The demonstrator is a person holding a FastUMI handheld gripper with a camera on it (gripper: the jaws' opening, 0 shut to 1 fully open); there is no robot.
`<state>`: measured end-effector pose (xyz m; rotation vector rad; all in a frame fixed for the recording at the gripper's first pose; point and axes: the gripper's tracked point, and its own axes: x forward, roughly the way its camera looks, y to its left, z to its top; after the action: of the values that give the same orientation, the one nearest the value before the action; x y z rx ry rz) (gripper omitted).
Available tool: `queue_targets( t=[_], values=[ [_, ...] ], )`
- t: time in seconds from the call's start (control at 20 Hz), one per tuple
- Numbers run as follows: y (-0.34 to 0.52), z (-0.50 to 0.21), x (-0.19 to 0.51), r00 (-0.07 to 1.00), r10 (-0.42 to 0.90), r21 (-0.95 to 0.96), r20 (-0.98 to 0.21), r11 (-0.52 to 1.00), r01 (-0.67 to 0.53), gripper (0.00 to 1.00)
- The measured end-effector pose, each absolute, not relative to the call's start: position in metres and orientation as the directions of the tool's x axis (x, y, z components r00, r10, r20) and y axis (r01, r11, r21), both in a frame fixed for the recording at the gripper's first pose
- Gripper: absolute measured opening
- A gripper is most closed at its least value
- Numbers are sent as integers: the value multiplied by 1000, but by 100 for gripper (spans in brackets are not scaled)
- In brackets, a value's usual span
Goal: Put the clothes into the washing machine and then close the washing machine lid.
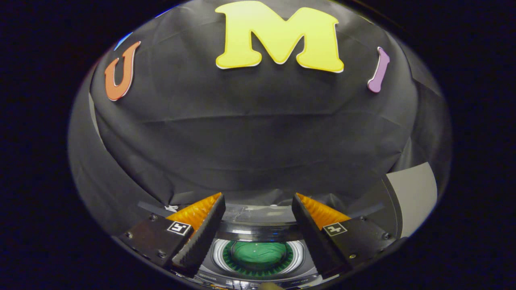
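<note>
Clothes (258, 254) already lie as a green bundle in the washing machine (258, 270) drum, below and between the fingers of your hand-held gripper (258, 201), which is wide open and holds nothing. I judge that closing the lid (258, 222) remains; bring the fingers to its edge.

The washing machine (258, 241) is seen in part: the two spread fingers (201, 233) cover its left and right sides, and its front is cut off below them. The green cloth (257, 254) in the drum is too small to tell what garment it is. A small tan thing (269, 286) at the front is cut off and cannot be told.
</note>
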<state>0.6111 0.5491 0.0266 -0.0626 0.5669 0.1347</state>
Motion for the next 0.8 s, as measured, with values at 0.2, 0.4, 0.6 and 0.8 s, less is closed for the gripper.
queue_targets(
  t=[0.2,0.4,0.6,0.8],
  values=[
    [550,27,613,843,126,-10,-524,988,-154,100],
    [550,27,613,846,126,-2,-518,989,-149,100],
    [550,26,612,827,131,-13,-547,986,-165,100],
    [548,9,607,793,117,-31,-598,985,-169,100]
  ],
)
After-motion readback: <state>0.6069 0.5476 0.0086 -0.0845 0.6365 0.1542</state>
